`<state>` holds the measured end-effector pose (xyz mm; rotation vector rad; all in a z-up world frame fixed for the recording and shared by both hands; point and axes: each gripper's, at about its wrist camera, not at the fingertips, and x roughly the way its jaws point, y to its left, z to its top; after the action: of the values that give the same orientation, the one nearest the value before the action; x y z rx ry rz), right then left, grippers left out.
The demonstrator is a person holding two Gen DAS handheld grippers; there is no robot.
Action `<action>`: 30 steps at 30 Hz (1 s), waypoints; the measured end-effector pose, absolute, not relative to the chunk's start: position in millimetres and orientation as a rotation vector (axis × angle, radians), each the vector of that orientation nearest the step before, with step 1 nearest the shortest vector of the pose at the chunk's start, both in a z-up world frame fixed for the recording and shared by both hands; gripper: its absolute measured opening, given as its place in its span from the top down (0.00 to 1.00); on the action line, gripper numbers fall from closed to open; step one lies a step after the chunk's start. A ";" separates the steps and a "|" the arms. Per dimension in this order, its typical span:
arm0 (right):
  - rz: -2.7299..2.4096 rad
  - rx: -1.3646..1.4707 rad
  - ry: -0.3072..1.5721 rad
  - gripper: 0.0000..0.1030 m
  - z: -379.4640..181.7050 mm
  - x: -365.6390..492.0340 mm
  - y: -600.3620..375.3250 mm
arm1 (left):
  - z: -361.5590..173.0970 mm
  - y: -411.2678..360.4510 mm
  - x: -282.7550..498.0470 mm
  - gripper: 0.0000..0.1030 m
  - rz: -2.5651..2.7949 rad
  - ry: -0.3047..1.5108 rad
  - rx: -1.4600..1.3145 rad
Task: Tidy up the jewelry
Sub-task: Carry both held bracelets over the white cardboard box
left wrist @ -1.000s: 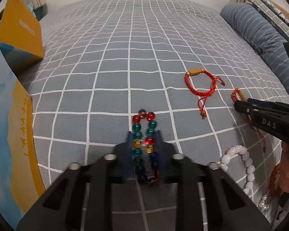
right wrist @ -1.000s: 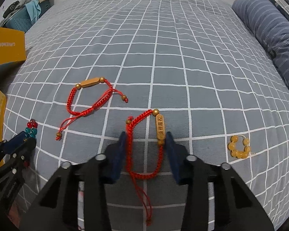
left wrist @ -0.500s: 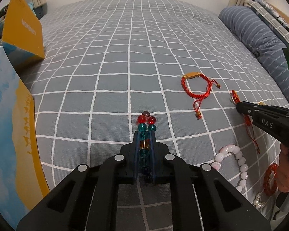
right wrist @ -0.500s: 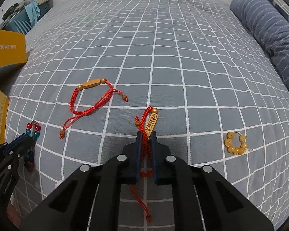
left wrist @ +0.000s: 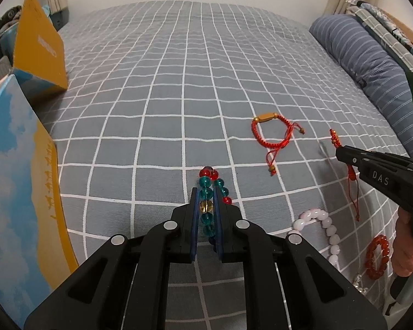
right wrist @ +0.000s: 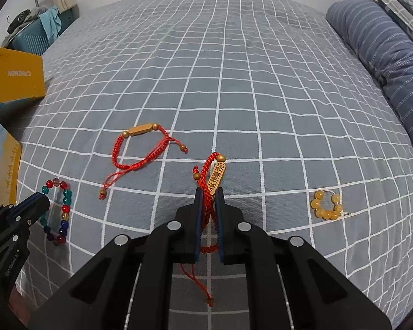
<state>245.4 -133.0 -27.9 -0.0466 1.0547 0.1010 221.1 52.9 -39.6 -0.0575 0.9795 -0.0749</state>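
My left gripper point(left wrist: 206, 200) is shut on a bracelet of red, teal and yellow glass beads point(left wrist: 206, 189), lifted a little off the grey checked bedspread point(left wrist: 179, 96); the bracelet also shows in the right wrist view point(right wrist: 63, 209). My right gripper point(right wrist: 208, 198) is shut on a red cord bracelet with a gold engraved bar point(right wrist: 216, 178), its cord tail hanging below. In the left wrist view the right gripper point(left wrist: 341, 151) is at the right, cord dangling from it. A second red cord bracelet with a gold bead point(right wrist: 140, 148) lies flat on the bed between the grippers.
A small ring of amber beads point(right wrist: 326, 209) lies at the right. A pink bead bracelet point(left wrist: 322, 225), a red bead bracelet point(left wrist: 377, 255) and a silver piece point(left wrist: 359, 283) lie near the right hand. An orange box point(left wrist: 38, 49) and a blue-and-yellow box point(left wrist: 16, 187) stand left. A striped pillow point(left wrist: 366, 63) lies far right.
Both grippers closed, the left on the glass bead bracelet and the right on the red cord bracelet, and both have risen slightly with them.
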 end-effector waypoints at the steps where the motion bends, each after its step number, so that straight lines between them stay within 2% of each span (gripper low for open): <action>1: 0.101 -0.047 1.051 0.92 -26.3 243.8 -132.7 | -37.5 52.8 220.1 0.91 -0.073 0.975 -0.057; 30: 0.152 -0.052 0.938 0.92 39.0 198.2 -89.3 | 40.5 80.0 187.6 0.91 -0.063 0.844 -0.075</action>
<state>198.2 -89.3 39.0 -0.0524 0.9377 0.1520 187.6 80.0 40.5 -0.0753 0.8443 -0.0632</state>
